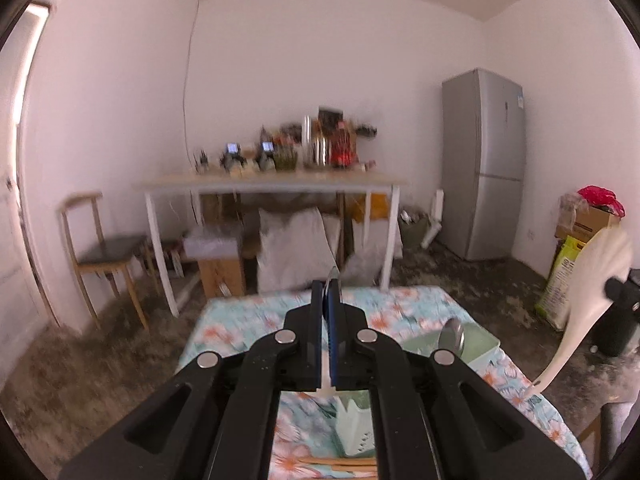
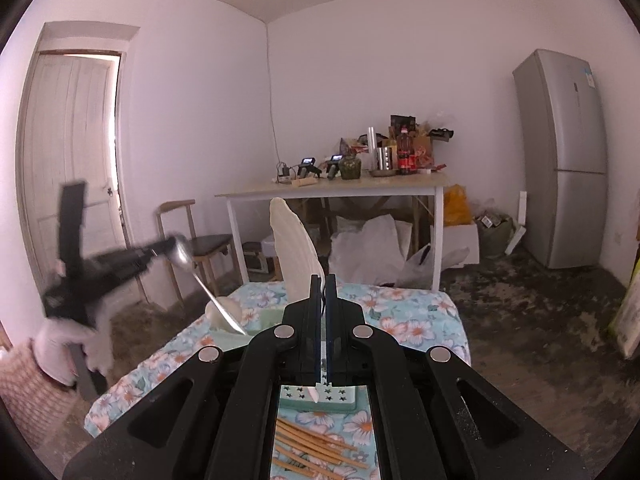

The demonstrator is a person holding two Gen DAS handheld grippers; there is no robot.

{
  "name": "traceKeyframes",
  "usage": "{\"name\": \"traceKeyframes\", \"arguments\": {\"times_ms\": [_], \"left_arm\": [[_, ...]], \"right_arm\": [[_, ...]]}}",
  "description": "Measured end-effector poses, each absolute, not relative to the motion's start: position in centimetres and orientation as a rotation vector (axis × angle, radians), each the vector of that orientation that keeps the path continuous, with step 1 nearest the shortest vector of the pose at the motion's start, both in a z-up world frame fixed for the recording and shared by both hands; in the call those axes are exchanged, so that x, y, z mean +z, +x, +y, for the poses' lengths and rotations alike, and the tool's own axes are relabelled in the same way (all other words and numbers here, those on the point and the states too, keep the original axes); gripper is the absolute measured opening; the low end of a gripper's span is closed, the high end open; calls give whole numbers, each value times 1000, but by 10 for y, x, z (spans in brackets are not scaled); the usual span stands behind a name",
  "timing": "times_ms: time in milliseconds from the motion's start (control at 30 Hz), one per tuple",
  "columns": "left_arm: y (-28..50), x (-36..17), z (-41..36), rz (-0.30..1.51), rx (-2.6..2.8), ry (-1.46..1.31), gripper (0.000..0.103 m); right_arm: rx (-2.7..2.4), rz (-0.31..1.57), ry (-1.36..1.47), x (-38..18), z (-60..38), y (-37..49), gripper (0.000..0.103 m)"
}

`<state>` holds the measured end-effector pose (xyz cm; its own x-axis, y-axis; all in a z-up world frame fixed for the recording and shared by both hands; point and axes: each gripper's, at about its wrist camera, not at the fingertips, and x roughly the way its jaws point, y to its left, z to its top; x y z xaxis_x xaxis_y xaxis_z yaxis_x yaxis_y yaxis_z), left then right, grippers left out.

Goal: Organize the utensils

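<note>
Evidently both utensils are aloft over the floral counter point(image 2: 416, 320), the left gripper point(image 1: 331, 280) pinching a metal spoon point(image 2: 188, 258) at left of frame, the right gripper point(image 2: 322, 280) pinching a white rice paddle point(image 2: 294, 240), whose thin handles could pivot and slip.

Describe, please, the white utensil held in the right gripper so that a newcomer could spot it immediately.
Start at the floral tablecloth in the foreground; above it the right gripper is shut on a white rice paddle. Its broad, flat, ribbed blade stands up past the fingertips. The other held utensil, a metal spoon in the left gripper, is slim and shiny, while the wooden chopsticks lie on the cloth.
</note>
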<state>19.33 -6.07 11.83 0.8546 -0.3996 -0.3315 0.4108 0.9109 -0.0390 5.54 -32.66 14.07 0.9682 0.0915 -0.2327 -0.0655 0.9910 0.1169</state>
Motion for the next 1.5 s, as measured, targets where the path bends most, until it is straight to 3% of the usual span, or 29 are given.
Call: {"name": "traceKeyframes", "arguments": {"times_ms": [300,367,567,1100,1233,1300,1500], "left_arm": [[237,77,-58,537,-588,-181,12],[238,75,-53,530,-612,-225,27],[227,78,-32,488,-629,-287,43],[168,15,-14,620,-631,-197,54],[156,-3,-17,654,-635,-178,55],[152,-8,-18,665,-638,-173,55],[139,-14,-21,692,-639,-172,56]], "right_arm": [[95,235,147,141,-344,68,0],[102,234,162,140,-346,72,0],[111,211,184,144,-351,87,0],[73,288,170,114,-349,156,1],[71,379,166,94,-345,165,10],[62,400,171,88,-344,161,27],[43,371,210,99,-351,125,41]]}}
